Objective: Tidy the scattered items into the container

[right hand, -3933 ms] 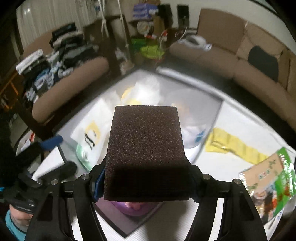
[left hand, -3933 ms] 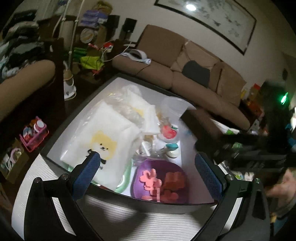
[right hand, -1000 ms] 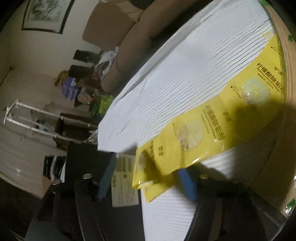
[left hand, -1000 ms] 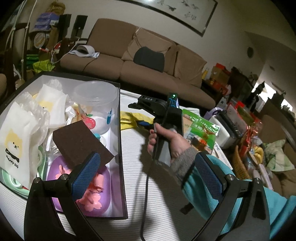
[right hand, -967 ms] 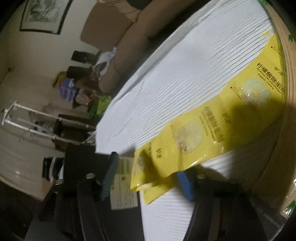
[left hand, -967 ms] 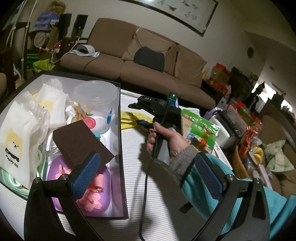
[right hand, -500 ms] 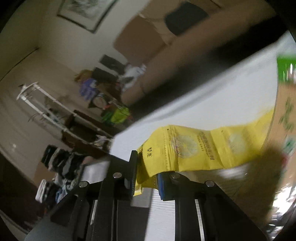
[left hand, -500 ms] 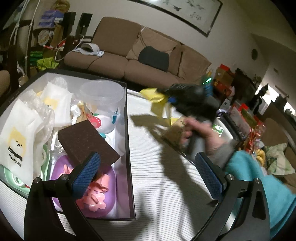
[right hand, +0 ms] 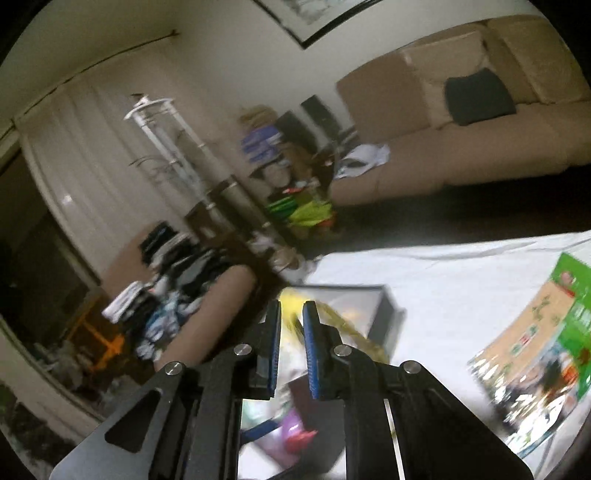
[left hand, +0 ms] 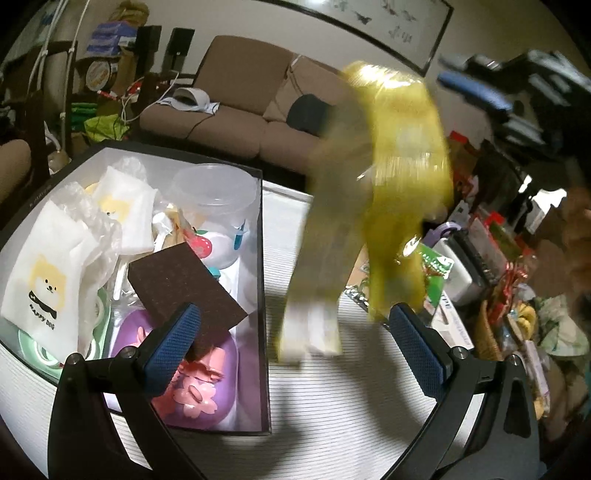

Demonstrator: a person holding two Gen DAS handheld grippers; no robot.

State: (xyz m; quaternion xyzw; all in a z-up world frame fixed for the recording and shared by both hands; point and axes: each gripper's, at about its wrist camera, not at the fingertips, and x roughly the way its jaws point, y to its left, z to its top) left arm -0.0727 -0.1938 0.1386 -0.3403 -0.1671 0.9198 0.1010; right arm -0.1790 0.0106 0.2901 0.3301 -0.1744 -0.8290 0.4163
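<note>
The left tongs (left hand: 295,332) are matte black frames with silver screw heads, and each finger carries a blue cross-hatched pad (left hand: 173,343). The right tongs (right hand: 291,350) share that build: black angular arms, round silver screws, and ribbed blue pads (right hand: 275,350) lining the inner faces.

Behind my table w/ white striped cloth (left hand: 317,402): brown sofa (left hand: 236,107) w/ dark cushion (left hand: 308,110), framed picture (left hand: 388,22) on wall. White rack (right hand: 159,122) by curtain (right hand: 74,155); folded clothes (right hand: 166,295) stacked on another couch.
</note>
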